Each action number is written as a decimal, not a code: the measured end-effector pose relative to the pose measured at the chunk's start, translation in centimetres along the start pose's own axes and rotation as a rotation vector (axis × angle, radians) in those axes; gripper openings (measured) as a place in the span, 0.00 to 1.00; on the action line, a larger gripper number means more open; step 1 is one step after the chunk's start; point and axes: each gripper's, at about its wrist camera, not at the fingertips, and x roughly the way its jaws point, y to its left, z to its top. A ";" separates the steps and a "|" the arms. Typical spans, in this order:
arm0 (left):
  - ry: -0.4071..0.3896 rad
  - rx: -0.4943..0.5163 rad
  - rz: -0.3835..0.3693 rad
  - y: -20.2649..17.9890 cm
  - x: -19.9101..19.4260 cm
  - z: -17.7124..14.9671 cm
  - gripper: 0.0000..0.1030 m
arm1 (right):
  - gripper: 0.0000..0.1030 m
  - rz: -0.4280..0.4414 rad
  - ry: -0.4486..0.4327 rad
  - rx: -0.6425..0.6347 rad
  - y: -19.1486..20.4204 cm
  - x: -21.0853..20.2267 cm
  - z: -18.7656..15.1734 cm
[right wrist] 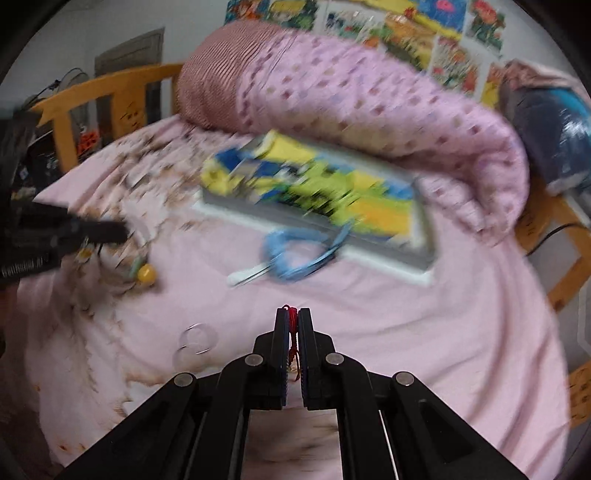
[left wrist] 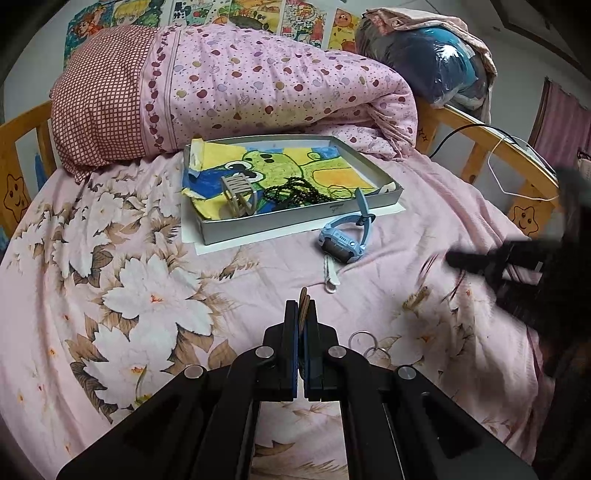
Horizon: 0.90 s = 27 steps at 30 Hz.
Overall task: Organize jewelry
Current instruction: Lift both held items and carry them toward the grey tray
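Both claws are loaded. The left gripper [left wrist: 303, 308] is clamped on a brown wooden piece [left wrist: 303, 301], thin, edge-on, hard to name. The right gripper [right wrist: 293, 319] is pinched shut on a red cord [right wrist: 293, 314], with a tassel hanging between the jaws; that view is badly smeared.

Progress looks partway. The tray [left wrist: 295, 225], lined with a frog drawing, already holds black beads [left wrist: 295, 194], a wooden bracelet [left wrist: 238, 195] standing on edge and thin gold hoops [left wrist: 340, 191]. Left out on the sheet [left wrist: 129, 302]: a blue watch [left wrist: 341, 243] just beside the tray's front edge, a white clip [left wrist: 330, 275] touching it, metal rings [left wrist: 369, 343] near the left claw, and a yellow bead [right wrist: 146, 274] with a green string seen from the right. My read: the two held pieces go in next, then the stragglers.

The surface is soft, a pink floral bedsheet with wrinkles, so the small rings could hide in folds. Behind the tray lies a rolled quilt [left wrist: 258, 85], a wooden bed rail [left wrist: 498, 147] rings the mattress, a bagged blue bundle [left wrist: 436, 62] sits on it, and cartoon posters [left wrist: 258, 14] cover the wall.
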 end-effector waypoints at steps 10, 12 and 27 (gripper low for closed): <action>0.007 -0.038 0.014 1.3 -0.2 -0.5 0.01 | 0.05 0.153 0.050 -0.060 6.7 1.6 -2.5; 0.006 -0.041 0.016 1.4 -0.3 -0.5 0.01 | 0.05 0.186 0.043 -0.073 7.5 0.9 -2.6; -0.063 -0.042 0.043 2.1 -3.2 1.5 0.01 | 0.05 0.251 -0.182 0.067 2.2 -7.3 6.3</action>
